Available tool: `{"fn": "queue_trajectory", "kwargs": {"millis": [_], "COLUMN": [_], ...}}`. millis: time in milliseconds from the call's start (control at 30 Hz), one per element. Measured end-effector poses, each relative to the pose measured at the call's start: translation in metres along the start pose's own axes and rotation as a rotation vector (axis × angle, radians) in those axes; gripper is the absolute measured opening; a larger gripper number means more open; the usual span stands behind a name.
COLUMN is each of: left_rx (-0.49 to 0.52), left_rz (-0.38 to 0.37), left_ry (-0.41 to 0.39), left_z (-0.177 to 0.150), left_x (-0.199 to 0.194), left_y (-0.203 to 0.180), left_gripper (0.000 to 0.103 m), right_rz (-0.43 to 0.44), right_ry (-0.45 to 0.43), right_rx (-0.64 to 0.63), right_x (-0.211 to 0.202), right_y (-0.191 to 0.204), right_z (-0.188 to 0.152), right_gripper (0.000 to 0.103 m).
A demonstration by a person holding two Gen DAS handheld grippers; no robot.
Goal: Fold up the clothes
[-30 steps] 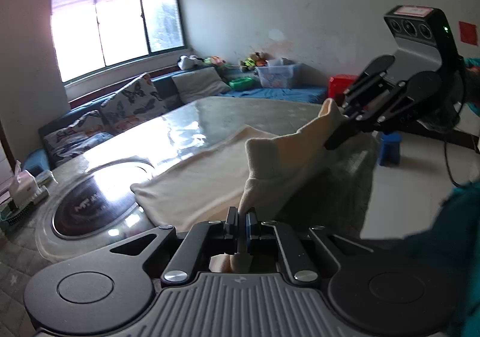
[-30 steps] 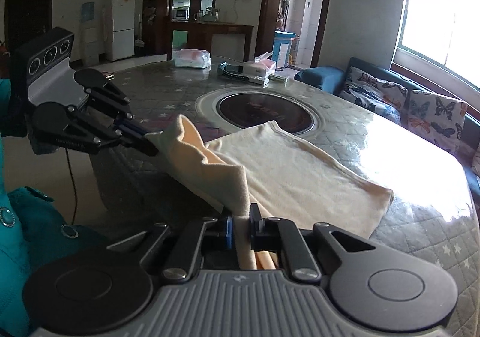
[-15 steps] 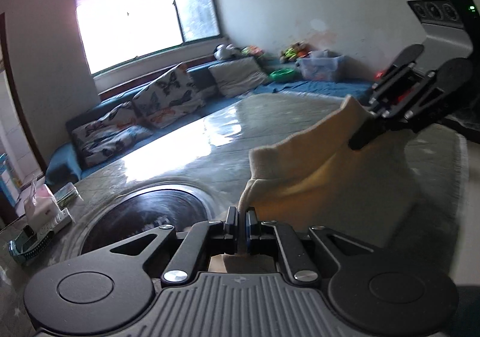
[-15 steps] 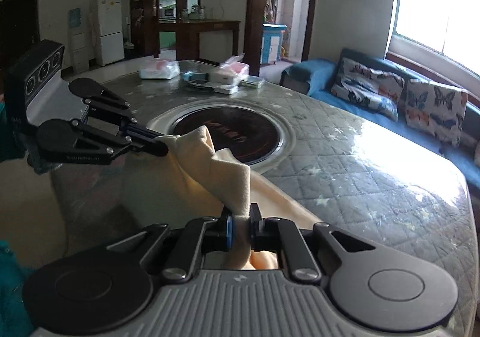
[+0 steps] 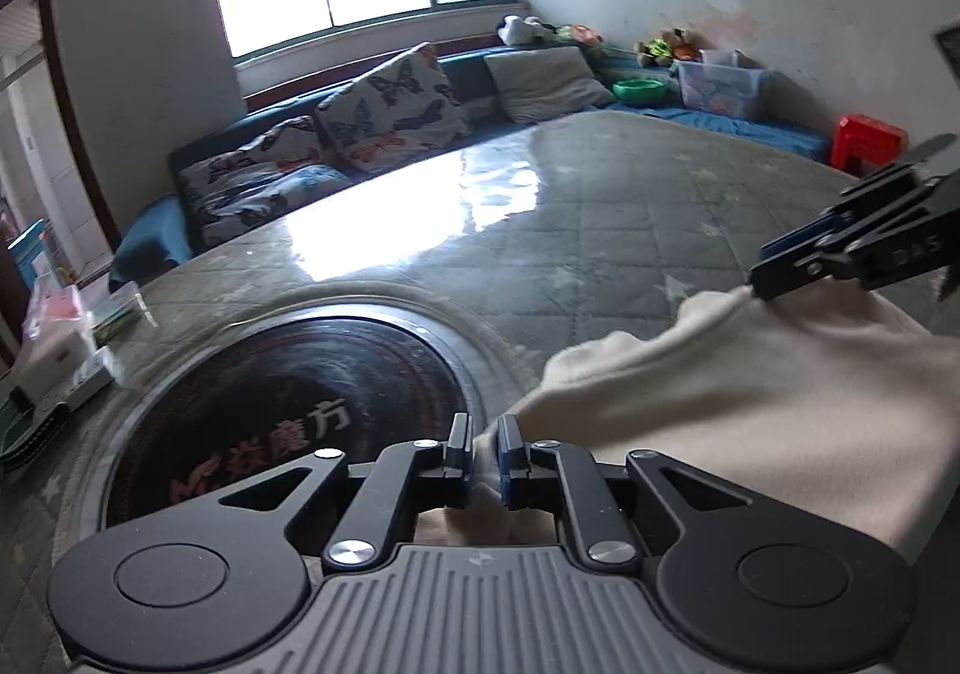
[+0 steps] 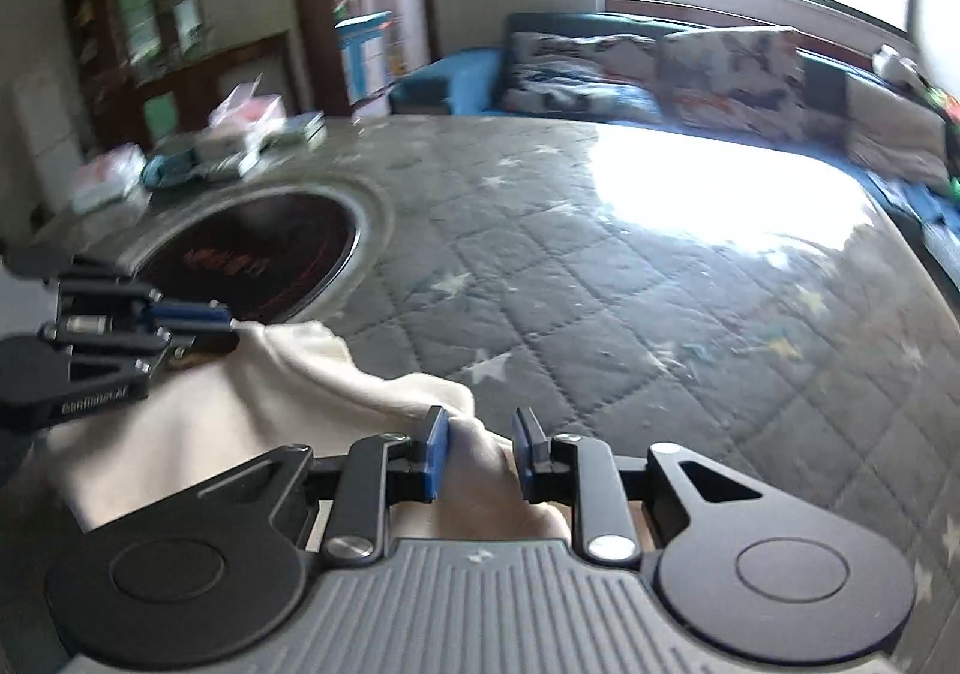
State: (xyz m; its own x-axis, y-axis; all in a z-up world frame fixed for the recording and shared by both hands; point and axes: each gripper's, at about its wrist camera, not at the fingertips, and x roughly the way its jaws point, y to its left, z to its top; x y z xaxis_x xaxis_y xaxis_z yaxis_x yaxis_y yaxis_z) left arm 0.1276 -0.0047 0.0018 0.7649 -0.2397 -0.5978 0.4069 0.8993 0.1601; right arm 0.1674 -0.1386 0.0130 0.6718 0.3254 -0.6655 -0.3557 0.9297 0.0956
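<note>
A cream garment [image 5: 750, 410] lies folded over on the quilted grey table [image 5: 600, 230]. My left gripper [image 5: 483, 452] is shut on one corner of it, low over the table beside the dark round hob [image 5: 288, 404]. My right gripper [image 6: 478, 452] has its jaws parted, with the garment's [image 6: 252, 404] other corner lying loose between them. In the left wrist view the right gripper [image 5: 762, 278] shows at the garment's far edge. In the right wrist view the left gripper [image 6: 222, 329] shows at the left, still pinching cloth.
The round hob [image 6: 252, 266] is set in the table. Tissue packs and small boxes [image 6: 234, 134] sit at the table's far left edge. A blue sofa with butterfly cushions [image 5: 384, 116] runs under the window. A red stool [image 5: 870, 140] stands at the right.
Both grippers carried the garment's lifted edge forward across the table and down, folding it over. The right gripper's jaws have opened; the left stays shut.
</note>
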Motion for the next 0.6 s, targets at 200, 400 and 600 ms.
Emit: {"fn": "queue_trajectory", "kwargs": {"millis": [200,400,600], "left_rx": [-0.102,-0.123,-0.090], "left_rz": [0.009,-0.096,-0.130], "left_ry": [-0.050,-0.054,-0.033], "left_z": [0.006,0.006,-0.007], "left_x": [-0.026,-0.050,-0.052], "left_y": [0.008,-0.015,-0.042], "left_gripper": [0.013,0.018,0.037], "right_rz": [0.053,0.055,0.042], "right_ry": [-0.066,0.026,0.025], "right_rx": [-0.031,-0.027,-0.007], "right_x": [-0.018,0.016,0.021], "right_y": [0.019,0.032,0.034], "right_z": [0.006,0.007,0.012], "right_gripper": [0.021,0.021,0.021]}}
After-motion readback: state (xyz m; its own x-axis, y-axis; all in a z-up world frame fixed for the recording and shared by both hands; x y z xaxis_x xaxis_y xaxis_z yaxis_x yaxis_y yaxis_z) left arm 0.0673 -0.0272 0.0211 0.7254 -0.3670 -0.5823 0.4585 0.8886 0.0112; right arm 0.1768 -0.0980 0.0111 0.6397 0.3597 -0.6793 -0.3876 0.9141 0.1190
